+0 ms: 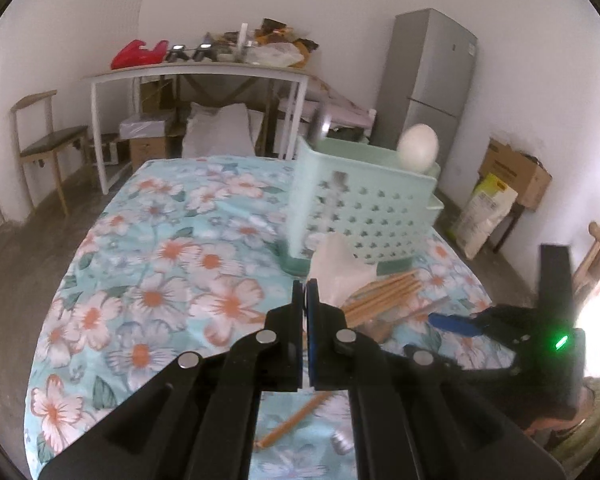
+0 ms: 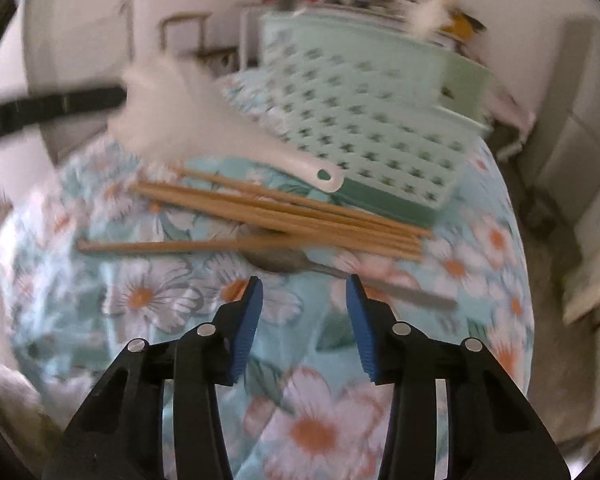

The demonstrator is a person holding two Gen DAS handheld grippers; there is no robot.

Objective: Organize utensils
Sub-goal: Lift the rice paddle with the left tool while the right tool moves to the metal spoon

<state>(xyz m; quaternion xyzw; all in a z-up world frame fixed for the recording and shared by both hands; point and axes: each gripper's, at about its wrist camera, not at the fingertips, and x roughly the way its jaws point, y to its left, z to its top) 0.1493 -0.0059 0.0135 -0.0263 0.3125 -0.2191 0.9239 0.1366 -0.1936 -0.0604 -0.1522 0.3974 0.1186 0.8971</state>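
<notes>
White walls, a grey fridge point(image 1: 428, 80), a cluttered white side table point(image 1: 196, 74). The flowered bench point(image 1: 148, 264) carries a mint basket point(image 1: 364, 200), wooden chopsticks point(image 2: 284, 216) beside it. Left claw point(image 1: 305, 286) clenched on a white spoon point(image 1: 336, 268); right claw point(image 2: 305, 280) released, empty.

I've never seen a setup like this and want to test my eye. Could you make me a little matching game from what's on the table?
Things:
1. chopsticks
2. basket
3. metal spoon
4. right gripper

Descriptions:
A. pale green, walls full of holes
B. jaws apart, nothing between them
C. light brown, bundled on the flowered cloth
D. grey, bowl partly under the chopsticks

Pairs: 1-C, 2-A, 3-D, 4-B
</notes>
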